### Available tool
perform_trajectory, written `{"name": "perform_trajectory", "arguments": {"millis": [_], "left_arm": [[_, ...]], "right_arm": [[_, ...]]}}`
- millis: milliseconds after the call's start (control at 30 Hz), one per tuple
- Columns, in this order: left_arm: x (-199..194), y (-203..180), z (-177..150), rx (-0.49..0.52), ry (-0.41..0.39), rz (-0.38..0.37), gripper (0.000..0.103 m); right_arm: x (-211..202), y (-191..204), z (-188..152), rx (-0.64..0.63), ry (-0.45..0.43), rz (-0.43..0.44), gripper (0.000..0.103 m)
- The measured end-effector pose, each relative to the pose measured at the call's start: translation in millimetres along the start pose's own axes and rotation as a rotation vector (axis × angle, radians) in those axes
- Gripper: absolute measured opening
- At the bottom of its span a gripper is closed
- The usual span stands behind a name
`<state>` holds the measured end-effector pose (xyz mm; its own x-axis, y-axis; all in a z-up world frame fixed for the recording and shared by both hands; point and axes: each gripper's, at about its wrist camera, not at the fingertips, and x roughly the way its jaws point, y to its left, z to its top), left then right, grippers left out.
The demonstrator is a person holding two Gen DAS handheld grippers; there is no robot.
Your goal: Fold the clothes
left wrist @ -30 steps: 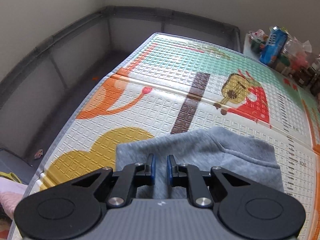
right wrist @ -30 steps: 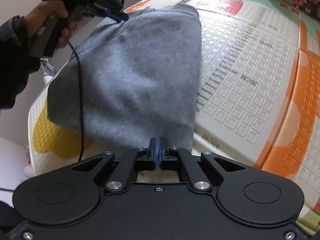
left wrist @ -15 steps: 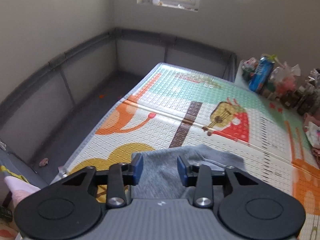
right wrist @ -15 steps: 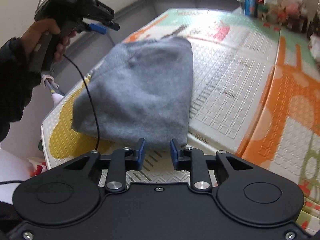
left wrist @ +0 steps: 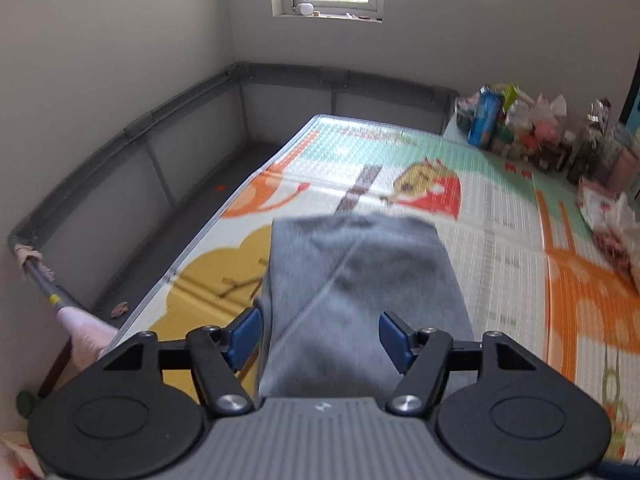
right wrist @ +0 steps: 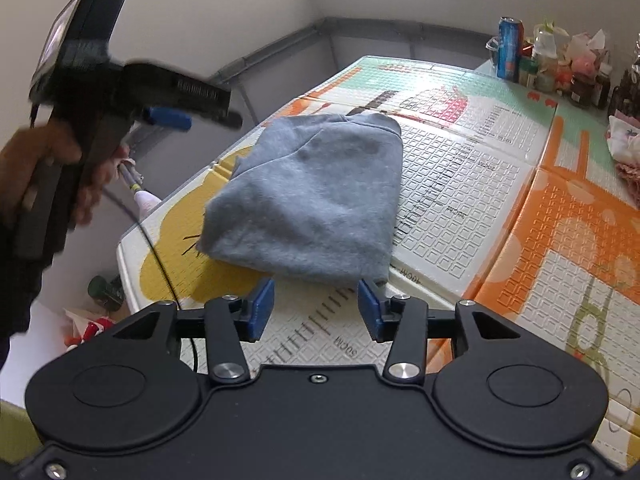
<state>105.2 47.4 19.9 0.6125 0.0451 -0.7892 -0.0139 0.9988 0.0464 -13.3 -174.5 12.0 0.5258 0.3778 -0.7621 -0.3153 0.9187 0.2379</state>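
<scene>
A grey sweatshirt [right wrist: 316, 196] lies folded into a compact bundle on the patterned play mat [right wrist: 500, 184]. My right gripper [right wrist: 316, 312] is open, its blue pads just short of the bundle's near edge, touching nothing. In the left wrist view the same grey sweatshirt [left wrist: 360, 272] lies below and ahead of my left gripper [left wrist: 322, 336], which is wide open and lifted off the cloth. In the right wrist view the left gripper [right wrist: 192, 116] hangs in the air to the left of the bundle, held by a hand [right wrist: 40, 160].
Bottles, cans and bags [right wrist: 552, 60] crowd the mat's far right corner. A grey padded rail [left wrist: 132, 136] runs along the wall to the left, with a floor gap beside the mat. More wrapped items [left wrist: 612, 216] lie at the right edge.
Both grippers let go of the sweatshirt, opened wide and pulled back and up. The bundle now lies free on the mat.
</scene>
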Motion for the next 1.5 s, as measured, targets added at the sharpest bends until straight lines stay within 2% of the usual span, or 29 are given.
{"name": "perform_trajectory", "arguments": {"millis": [233, 367, 533, 700, 900, 1067, 1367, 1500], "left_arm": [[-23, -9, -54, -0.031, 0.059, 0.004, 0.076], [-30, -16, -72, -0.001, 0.064, 0.031, 0.081], [-34, -18, -84, 0.013, 0.066, 0.008, 0.083], [-33, -12, -91, 0.026, 0.097, -0.035, 0.083], [-31, -6, -96, 0.058, 0.124, -0.027, 0.083], [-28, 2, -97, 0.045, 0.134, -0.024, 0.090], [-25, 12, -94, 0.027, 0.142, -0.008, 0.097], [-24, 11, -92, 0.033, 0.133, 0.001, 0.098]], "right_arm": [[-18, -8, -9, 0.025, -0.013, -0.034, 0.051], [-17, -10, -6, 0.042, -0.016, -0.069, 0.052], [-7, 1, 1, 0.036, -0.025, -0.118, 0.059], [8, 13, 12, 0.052, -0.012, -0.166, 0.066], [22, 29, 21, 0.042, 0.009, -0.200, 0.085], [35, 33, 26, 0.051, 0.038, -0.216, 0.101], [56, 23, 26, 0.126, 0.123, -0.169, 0.103], [59, 16, 25, 0.165, 0.130, -0.155, 0.103]]}}
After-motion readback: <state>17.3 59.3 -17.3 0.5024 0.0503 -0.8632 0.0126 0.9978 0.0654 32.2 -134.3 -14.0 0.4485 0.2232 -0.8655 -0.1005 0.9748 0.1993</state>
